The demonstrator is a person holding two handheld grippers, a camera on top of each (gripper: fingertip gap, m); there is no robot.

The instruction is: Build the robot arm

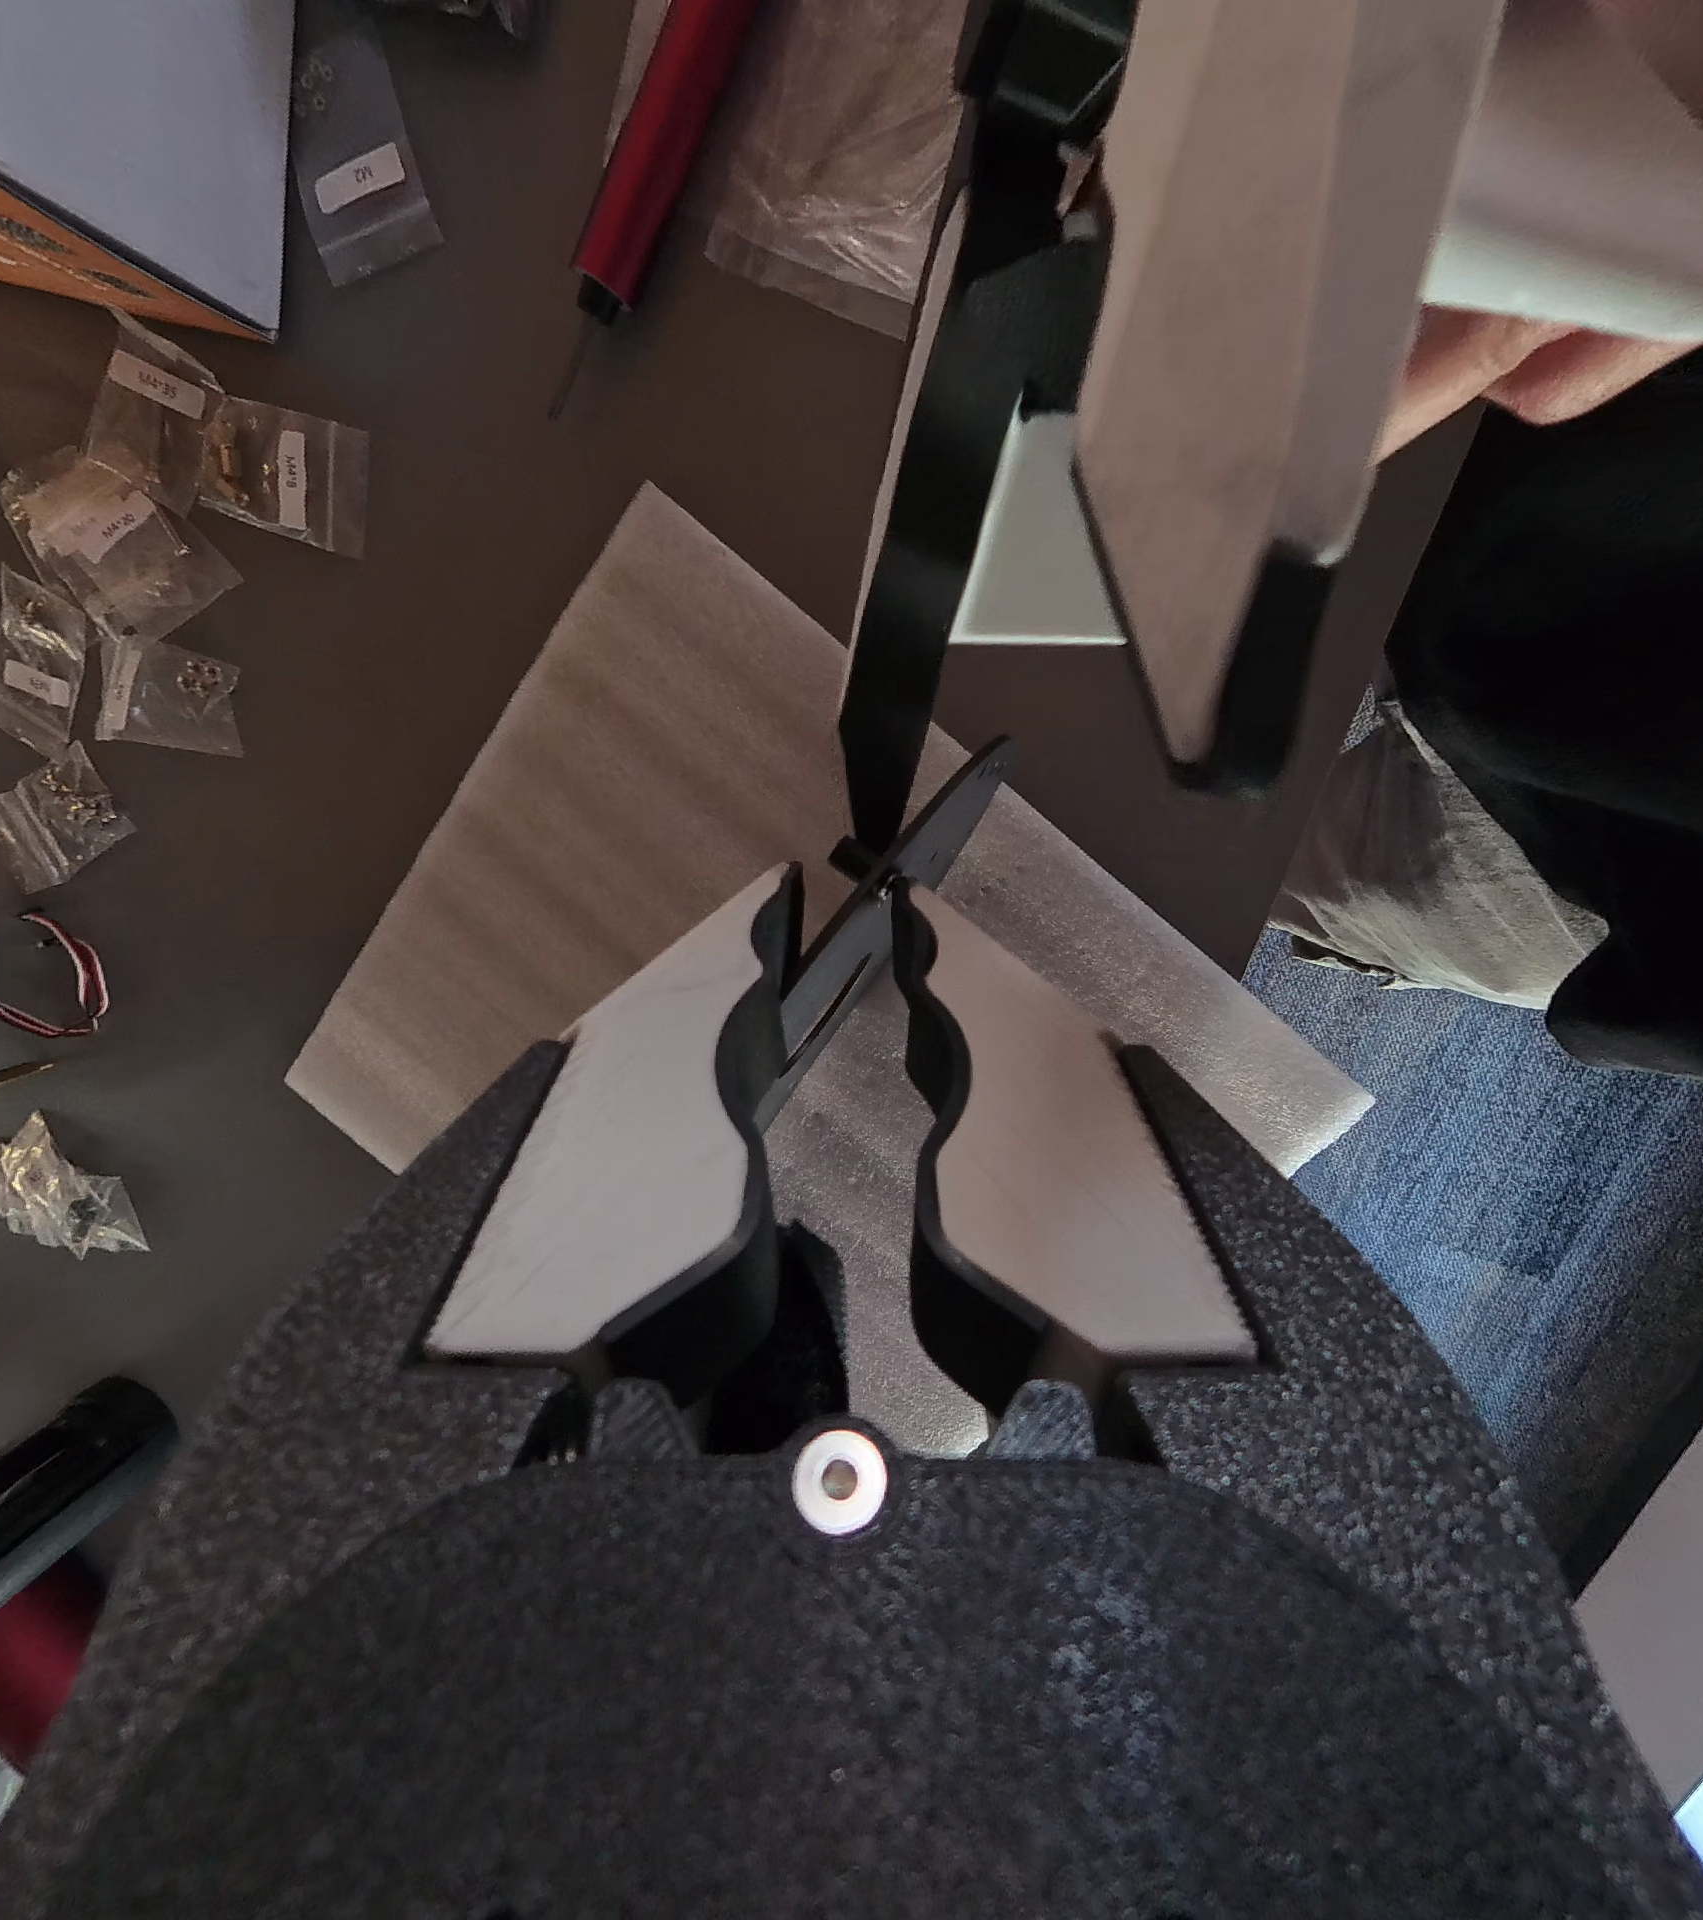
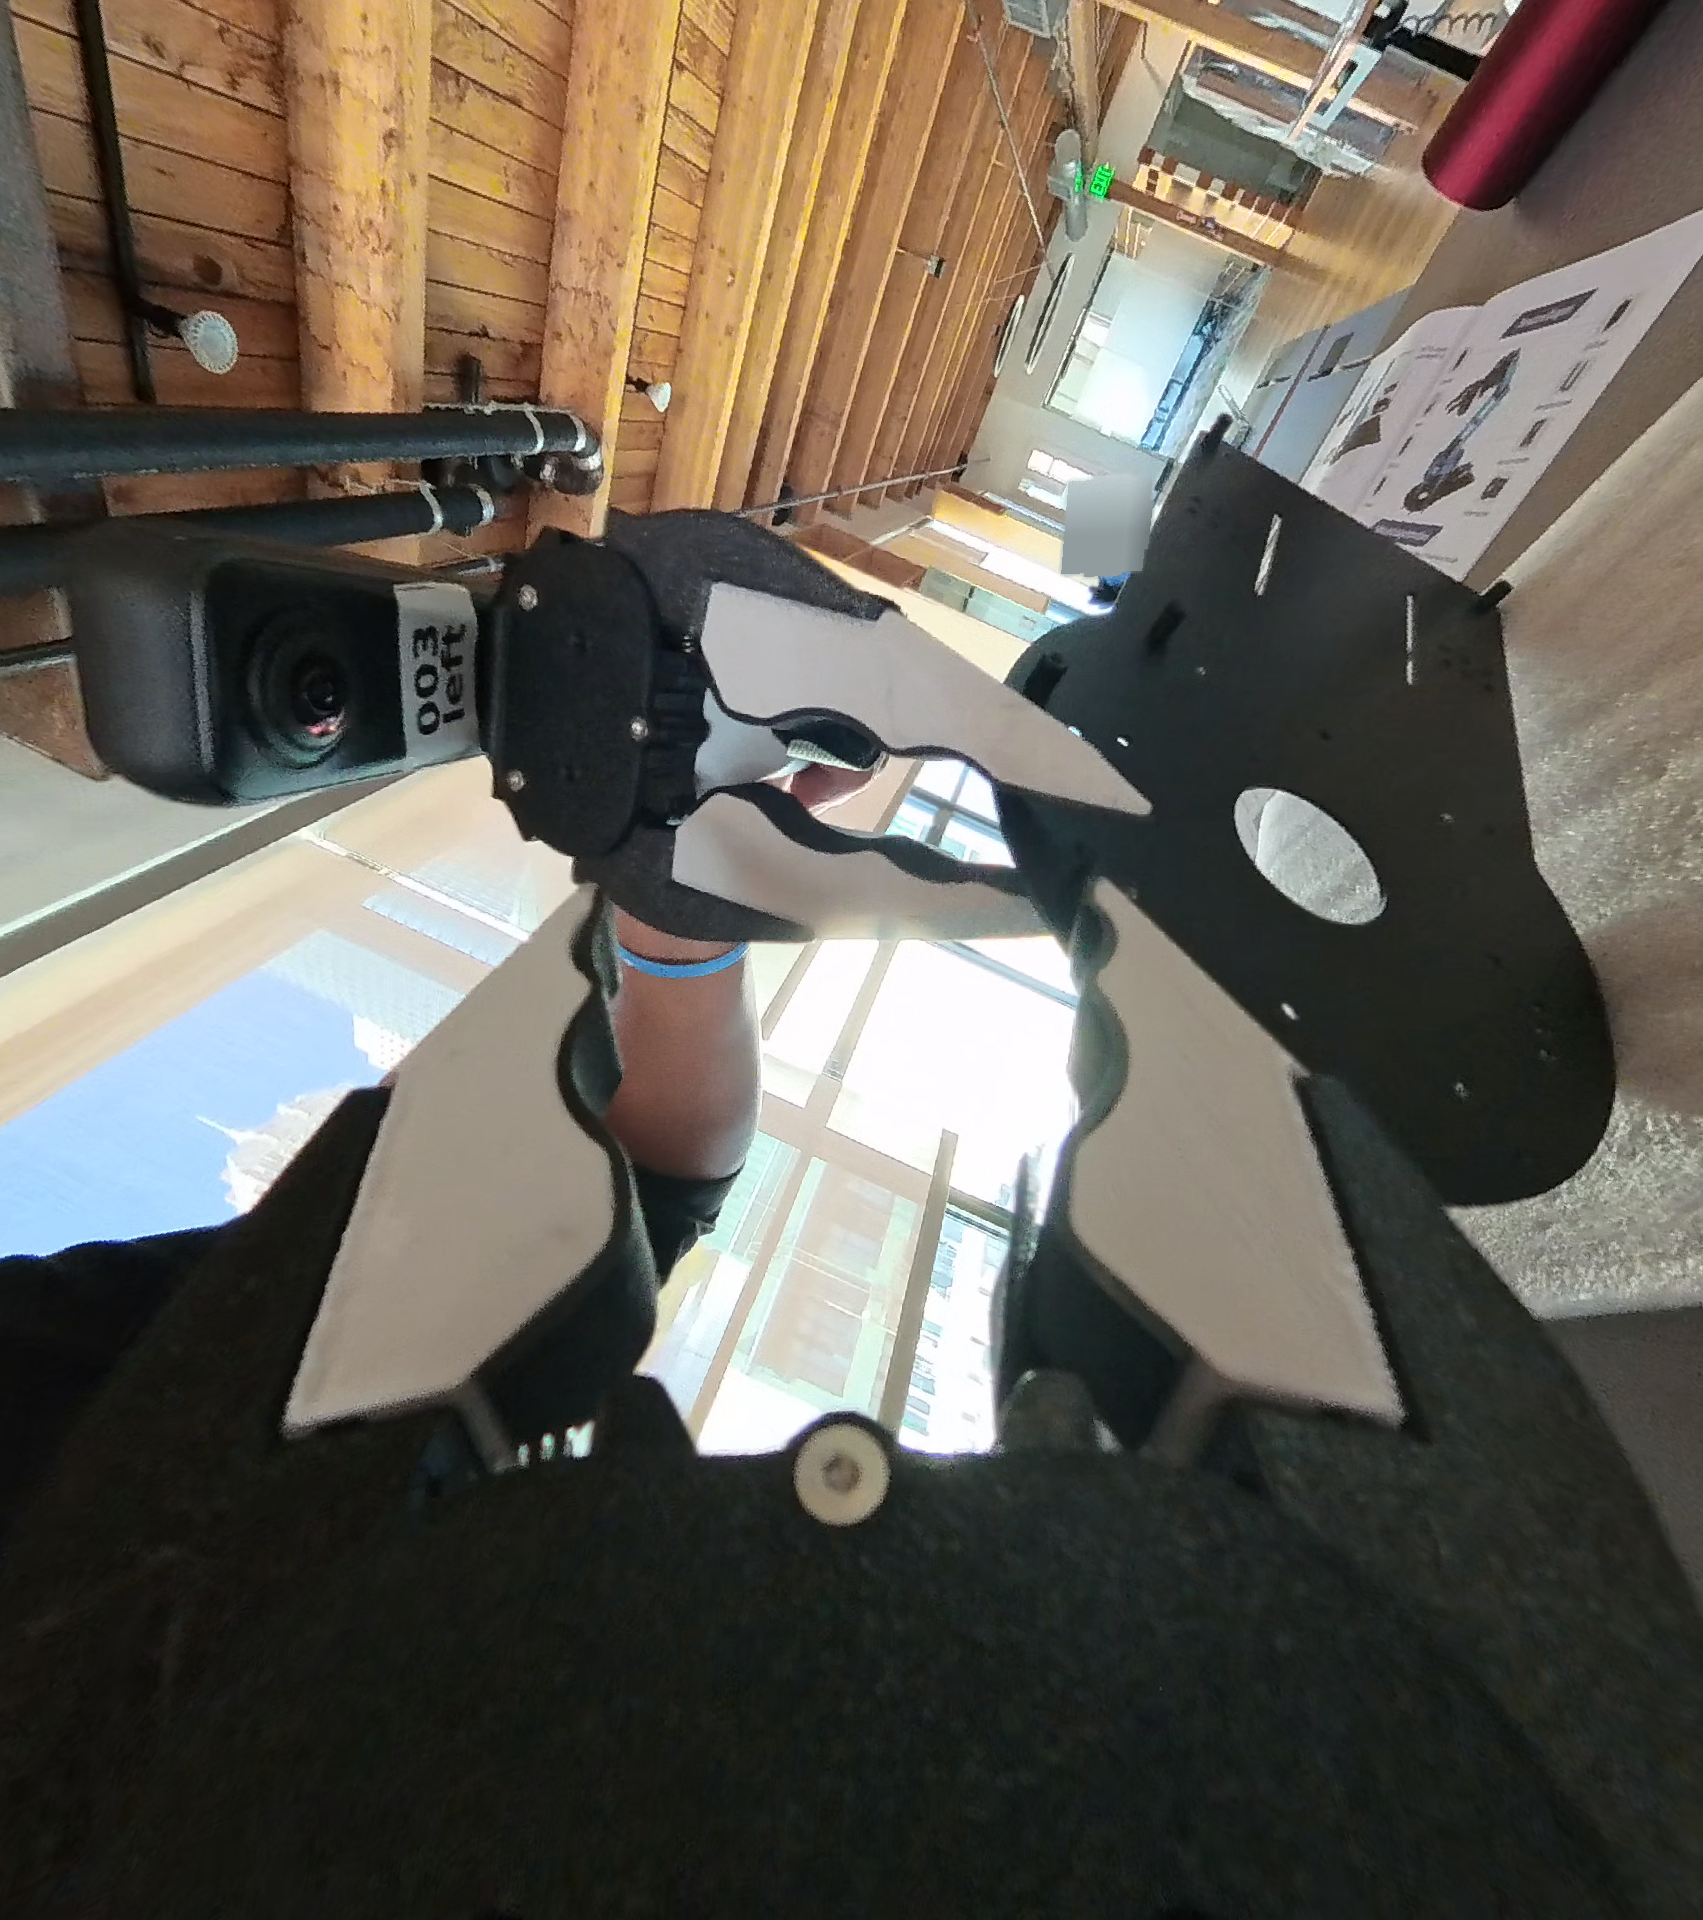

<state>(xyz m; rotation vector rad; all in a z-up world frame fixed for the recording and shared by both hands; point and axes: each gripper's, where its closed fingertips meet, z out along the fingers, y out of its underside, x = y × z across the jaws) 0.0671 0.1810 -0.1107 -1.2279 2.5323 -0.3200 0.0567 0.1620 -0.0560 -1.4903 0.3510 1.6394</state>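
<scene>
My left gripper (image 1: 847, 883) is shut on a thin black metal plate (image 1: 951, 821), seen edge-on between its fingertips above a white foam sheet (image 1: 618, 779). In the right wrist view the plate (image 2: 1429, 748) is flat and rounded, with a large round hole, slots and small standoffs. The left gripper (image 2: 1086, 862) clamps its near edge. My right gripper (image 2: 842, 925) is open wide and holds nothing. Its right fingertip (image 2: 1086, 935) is next to the plate's edge. In the left wrist view the right gripper (image 1: 1044, 795) comes down from the top, one finger reaching to the plate.
Several small clear bags of screws (image 1: 140, 499) lie at the left of the brown table (image 1: 473, 436). A red-handled screwdriver (image 1: 649, 156) and an orange and white box (image 1: 99, 135) lie at the back. A printed sheet (image 2: 1512, 395) lies beyond the plate. Blue carpet (image 1: 1553, 1195) shows past the table edge.
</scene>
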